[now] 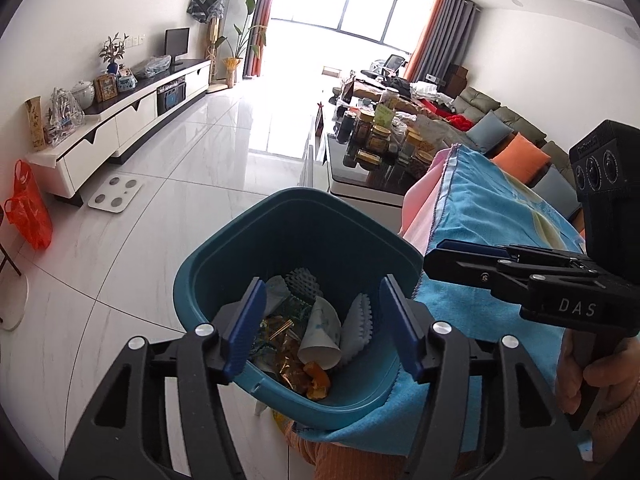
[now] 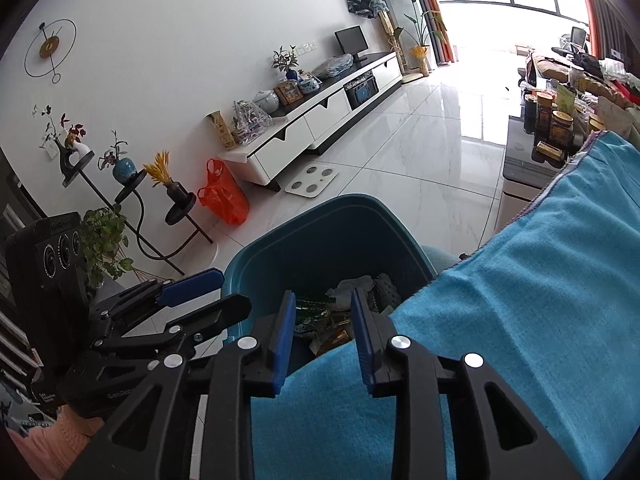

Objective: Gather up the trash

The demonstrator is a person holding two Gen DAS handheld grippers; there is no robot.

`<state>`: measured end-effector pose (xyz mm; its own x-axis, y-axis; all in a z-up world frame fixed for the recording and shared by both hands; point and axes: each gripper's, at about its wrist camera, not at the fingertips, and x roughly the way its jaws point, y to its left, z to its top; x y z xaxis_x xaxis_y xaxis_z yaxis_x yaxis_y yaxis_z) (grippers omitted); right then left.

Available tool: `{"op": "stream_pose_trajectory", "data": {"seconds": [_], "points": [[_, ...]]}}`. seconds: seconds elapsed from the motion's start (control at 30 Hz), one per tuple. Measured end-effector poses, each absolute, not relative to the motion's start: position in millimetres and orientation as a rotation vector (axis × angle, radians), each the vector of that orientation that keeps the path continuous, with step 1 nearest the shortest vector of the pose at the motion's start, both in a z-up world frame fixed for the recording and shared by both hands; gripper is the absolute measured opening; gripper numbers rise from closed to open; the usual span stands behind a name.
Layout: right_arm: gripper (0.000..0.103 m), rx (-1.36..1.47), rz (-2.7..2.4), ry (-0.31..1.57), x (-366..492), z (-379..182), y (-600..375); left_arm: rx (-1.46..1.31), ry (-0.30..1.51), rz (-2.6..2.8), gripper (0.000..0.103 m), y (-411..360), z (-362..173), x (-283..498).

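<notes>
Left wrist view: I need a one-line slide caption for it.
Open left gripper poised above teal bin holding trash, blue towel alongside.

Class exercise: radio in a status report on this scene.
Left gripper, right gripper: open, empty, over teal bin. Trash inside. Blue towel overlaps bin's edge.

Left gripper (image 1: 322, 324) and right gripper (image 2: 323, 338) side by side, angled downward, fingers (image 1: 245, 326) parted, holding nothing.
</notes>
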<state>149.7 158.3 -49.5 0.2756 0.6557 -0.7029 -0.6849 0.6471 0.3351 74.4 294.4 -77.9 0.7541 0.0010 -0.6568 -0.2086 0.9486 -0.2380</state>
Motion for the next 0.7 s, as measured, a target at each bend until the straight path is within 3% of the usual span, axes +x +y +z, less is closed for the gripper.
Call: {"op": "stream_pose_trajectory", "data": {"seconds": [0.23,0.33,0.4,0.57,0.7], "points": [[0.060,-0.045,0.827,0.792,122.3,-30.9,107.6,-0.226,0.603,0.105,0.098,271.0,-52.9,49.4],[0.071,-0.061,0.775,0.733,106.4,-24.3,81.5,-0.203,0.558,0.068,0.097,250.8,-43.9,41.4],[0.085,-0.072,0.730,0.686,95.2,-21.0,60.5,-0.184,0.533,0.066,0.097,235.2,-39.1,37.5],[0.096,-0.075,0.579,0.562,63.8,-9.4,6.5,-0.148,0.477,0.029,0.097,192.0,-32.7,31.3],[0.096,-0.055,0.453,0.493,43.1,-4.1,-35.7,-0.131,0.444,-0.021,0.097,154.3,-26.3,34.9]]}}
